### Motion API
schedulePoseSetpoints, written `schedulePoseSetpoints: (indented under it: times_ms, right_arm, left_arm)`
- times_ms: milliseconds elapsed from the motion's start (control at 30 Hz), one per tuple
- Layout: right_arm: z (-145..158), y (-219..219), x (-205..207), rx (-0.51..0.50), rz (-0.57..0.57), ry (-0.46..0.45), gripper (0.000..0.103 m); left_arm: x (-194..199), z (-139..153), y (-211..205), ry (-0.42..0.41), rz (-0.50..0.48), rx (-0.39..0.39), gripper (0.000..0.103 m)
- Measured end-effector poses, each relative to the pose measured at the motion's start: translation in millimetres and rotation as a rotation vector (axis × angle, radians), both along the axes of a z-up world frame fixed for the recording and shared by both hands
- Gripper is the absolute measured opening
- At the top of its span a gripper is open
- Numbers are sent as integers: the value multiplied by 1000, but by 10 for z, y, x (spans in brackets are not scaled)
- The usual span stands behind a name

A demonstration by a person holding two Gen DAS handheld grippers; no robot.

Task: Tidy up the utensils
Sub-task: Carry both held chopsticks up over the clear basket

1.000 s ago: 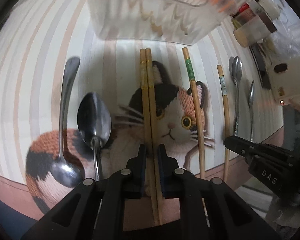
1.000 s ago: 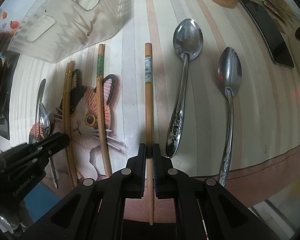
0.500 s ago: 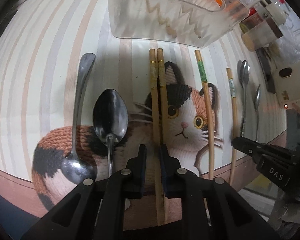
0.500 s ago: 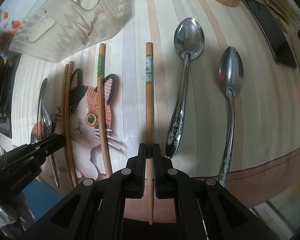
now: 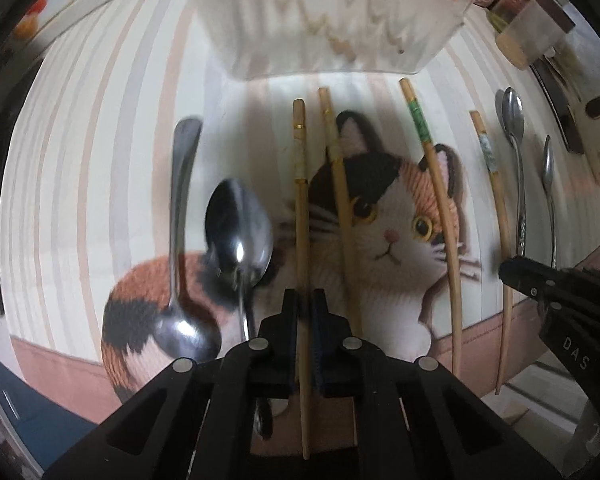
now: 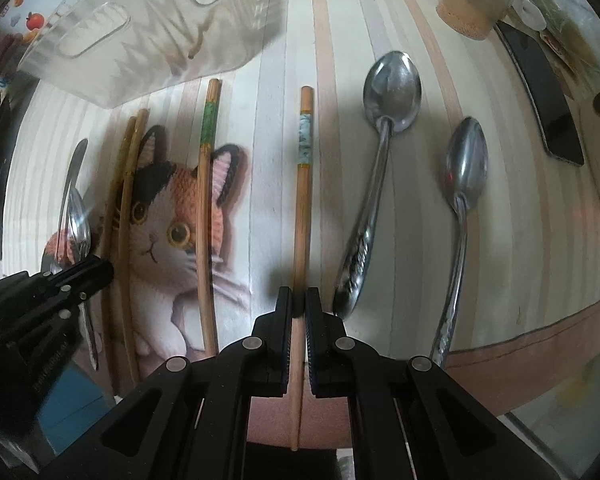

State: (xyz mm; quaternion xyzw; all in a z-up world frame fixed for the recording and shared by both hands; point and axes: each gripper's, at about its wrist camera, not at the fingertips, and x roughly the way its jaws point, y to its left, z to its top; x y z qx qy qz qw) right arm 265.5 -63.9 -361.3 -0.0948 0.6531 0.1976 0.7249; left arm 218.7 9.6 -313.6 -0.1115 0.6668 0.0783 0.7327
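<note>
A chopstick (image 6: 302, 216) is being pinched by the right gripper (image 6: 299, 304) over a striped cat mat (image 6: 268, 128). Two spoons (image 6: 384, 152) are being left lying just beside it.

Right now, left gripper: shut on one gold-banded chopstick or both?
One. The left gripper is shut on the gold-banded chopstick; its partner chopstick lies apart on the cat mat.

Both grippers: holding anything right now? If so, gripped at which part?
Left gripper pinches one gold-banded chopstick on its lower shaft. Right gripper pinches the blue-banded chopstick on its lower shaft.
</note>
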Motion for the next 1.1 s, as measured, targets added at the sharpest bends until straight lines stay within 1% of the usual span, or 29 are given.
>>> schedulePoseSetpoints:
  times_ms: [67, 100, 133, 267, 300, 367, 433, 533, 600, 633, 833, 933, 1000, 1100]
  right_arm:
    - [-7, -38, -69, -2, 13, 9, 7]
    - [-7, -46, -111, -8, 23, 6, 7]
    - [-10, -46, -150, -12, 29, 3, 7]
    - [-5, 2, -194, -37, 40, -18, 7]
    - [-3, 27, -205, -44, 45, -27, 7]
    - [8, 87, -249, -63, 56, -51, 7]
    - [24, 152, -293, -77, 59, -67, 7]
    - [43, 139, -343, -50, 39, -71, 7]
    - [60, -5, -306, 9, -1, -36, 7]
    - [102, -74, -279, 31, -14, -34, 6]
    - [500, -239, -183, 158, -63, -38, 6]
    - [765, -262, -68, 225, -78, -52, 6]
    - [1009, -267, 49, 287, -81, -65, 6]
    - [1352, -232, 307, 375, -75, -76, 6]
  left_arm:
    - [-51, -6, 1, -6, 8, -7, 4]
    - [-60, -5, -4, -5, 7, -5, 5]
    - [-59, -6, -2, -3, 7, -3, 7]
    - [-35, -5, -41, -14, 4, 15, 8]
    - [-40, -3, -47, -20, 8, 18, 8]
    - [-3, -4, -89, -30, 13, 26, 4]
    - [51, 15, -126, -34, 13, 37, 4]
    - [-31, 65, -83, -47, 23, 33, 4]
    - [-111, 207, -41, -72, 28, 31, 4]
    - [-136, 303, -34, -90, 30, 30, 4]
    - [-286, 858, 106, -193, 63, 12, 4]
    - [-314, 1124, 215, -253, 92, 6, 4]
    - [-265, 1310, 322, -294, 111, -9, 4]
    - [-55, 1613, 504, -367, 140, -69, 4]
